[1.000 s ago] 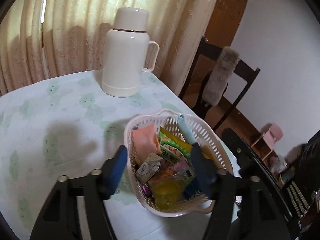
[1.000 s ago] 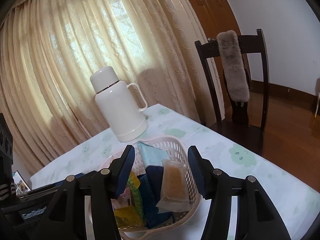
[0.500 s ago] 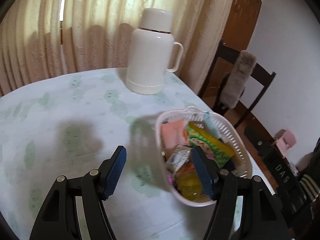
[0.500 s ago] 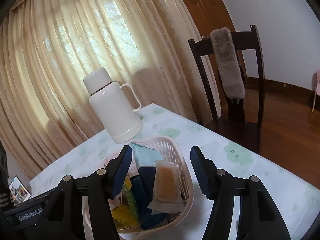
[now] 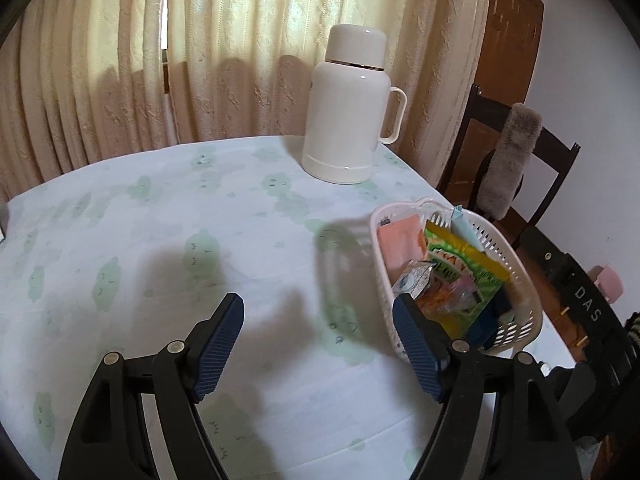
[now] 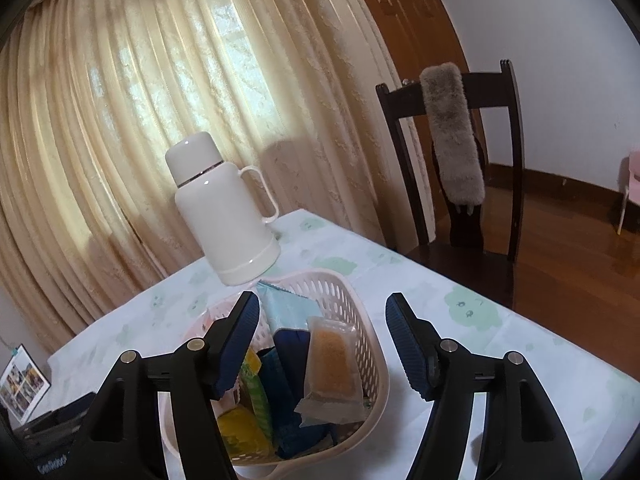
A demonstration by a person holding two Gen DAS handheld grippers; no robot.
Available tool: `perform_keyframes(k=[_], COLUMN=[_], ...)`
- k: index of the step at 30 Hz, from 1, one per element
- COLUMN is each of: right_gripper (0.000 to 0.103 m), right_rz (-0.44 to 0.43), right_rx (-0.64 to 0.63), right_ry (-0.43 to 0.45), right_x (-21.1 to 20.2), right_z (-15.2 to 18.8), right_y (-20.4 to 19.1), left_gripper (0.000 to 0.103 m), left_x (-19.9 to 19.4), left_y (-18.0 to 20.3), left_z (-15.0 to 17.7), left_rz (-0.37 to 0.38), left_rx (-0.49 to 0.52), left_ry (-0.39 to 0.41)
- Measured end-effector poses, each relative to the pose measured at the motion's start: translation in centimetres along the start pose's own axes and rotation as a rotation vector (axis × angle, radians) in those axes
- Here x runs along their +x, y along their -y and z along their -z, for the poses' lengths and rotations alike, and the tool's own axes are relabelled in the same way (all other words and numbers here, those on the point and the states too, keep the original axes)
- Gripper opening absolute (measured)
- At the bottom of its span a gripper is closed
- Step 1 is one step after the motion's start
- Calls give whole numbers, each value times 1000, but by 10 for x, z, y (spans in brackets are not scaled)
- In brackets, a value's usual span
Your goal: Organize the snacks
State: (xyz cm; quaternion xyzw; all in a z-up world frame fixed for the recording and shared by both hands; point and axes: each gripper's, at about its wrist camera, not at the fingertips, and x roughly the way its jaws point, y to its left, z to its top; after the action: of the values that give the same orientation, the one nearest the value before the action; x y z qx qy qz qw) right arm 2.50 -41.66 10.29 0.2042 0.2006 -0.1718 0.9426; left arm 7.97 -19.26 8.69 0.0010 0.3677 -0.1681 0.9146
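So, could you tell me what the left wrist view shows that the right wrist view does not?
Only the left wrist view shows the pink packet and green packet in the basket, plus the left gripper, jaws opening over bare tablecloth.

Only the right wrist view shows the clear-wrapped brown snack, the photo card, and the right gripper, jaws opening, nothing gripped.

Both show the basket, white thermos and chair.
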Motion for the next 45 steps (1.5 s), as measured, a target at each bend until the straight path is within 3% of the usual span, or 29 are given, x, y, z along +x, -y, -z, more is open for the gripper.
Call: perform_keyframes(k=[5, 13, 17, 21, 27, 31, 38, 45], right_gripper=[69, 71, 72, 76, 77, 91, 91, 91], right_rz=[-23, -43, -99, -63, -49, -68, -34, -36], right_rx=[-34, -27, -35, -50, -97, -154, -289, -326], right_ry=[-9, 5, -36, -17, -77, -98, -142, -148], right_x=[-8, -31, -40, -54, -54, -59, -64, -71], right_z=[14, 24, 31, 34, 40, 42, 40, 39], right_y=[-1, 11, 15, 23, 26, 19, -4, -11], left_gripper=[78, 80, 90, 98, 102, 102, 102, 102], left_x=[-9, -16, -25, -29, -30, -27, -31, -31], left_y=[-2, -3, 2, 3, 5, 6, 7, 15], left_z=[8, 20, 25, 26, 31, 32, 34, 36], left_rz=[-33, -18, -43, -43, -51, -60, -76, -84], left_rx=[3, 16, 53, 54, 73, 73, 91, 138], left_ry=[54, 61, 103, 115, 113, 93, 124, 129])
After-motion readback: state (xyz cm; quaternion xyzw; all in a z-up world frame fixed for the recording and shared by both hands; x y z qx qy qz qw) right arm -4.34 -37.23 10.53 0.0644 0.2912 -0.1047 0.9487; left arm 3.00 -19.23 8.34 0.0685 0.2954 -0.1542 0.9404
